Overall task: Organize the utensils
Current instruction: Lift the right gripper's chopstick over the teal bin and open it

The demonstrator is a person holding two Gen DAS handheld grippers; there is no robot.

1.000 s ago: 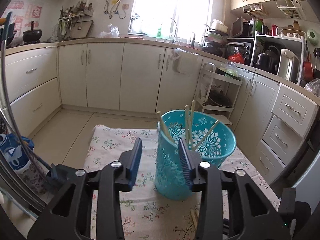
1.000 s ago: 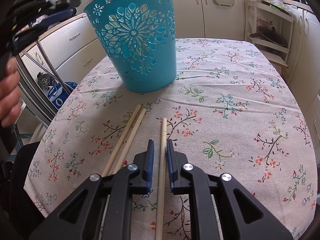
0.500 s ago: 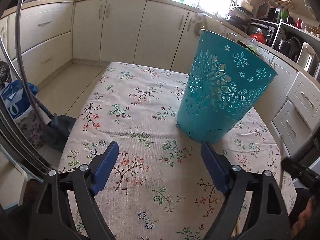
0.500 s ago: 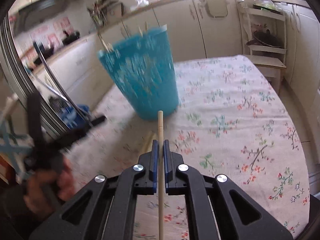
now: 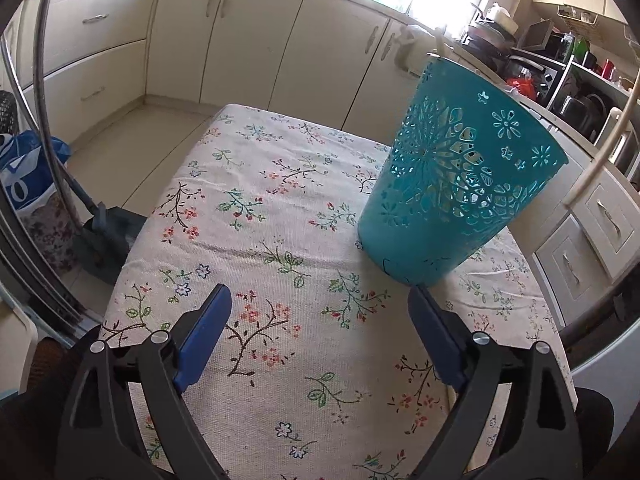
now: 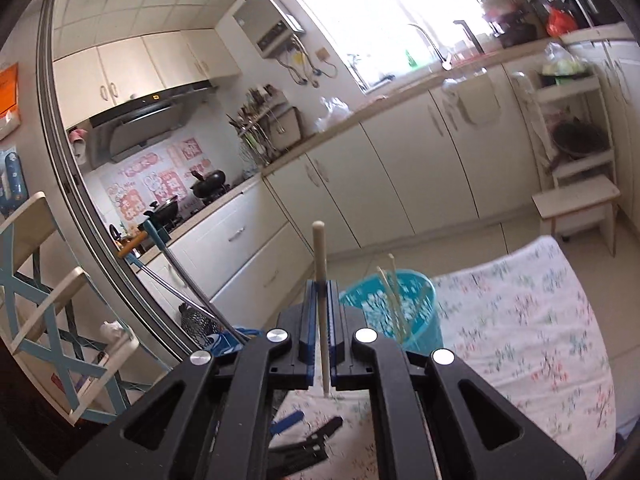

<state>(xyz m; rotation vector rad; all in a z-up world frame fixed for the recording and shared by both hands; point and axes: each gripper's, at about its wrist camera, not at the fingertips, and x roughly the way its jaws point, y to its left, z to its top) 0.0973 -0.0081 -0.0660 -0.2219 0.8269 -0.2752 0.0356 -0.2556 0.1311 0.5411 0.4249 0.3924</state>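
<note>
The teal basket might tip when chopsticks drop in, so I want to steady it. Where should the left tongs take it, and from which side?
Grip the teal basket low, near its narrower base, from the near side facing the open left tongs. Its wall tapers downward, so only there would the pads straddle it.

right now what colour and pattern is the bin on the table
Teal, with cut-out flower patterns; the bin shows best in the left wrist view.
</note>
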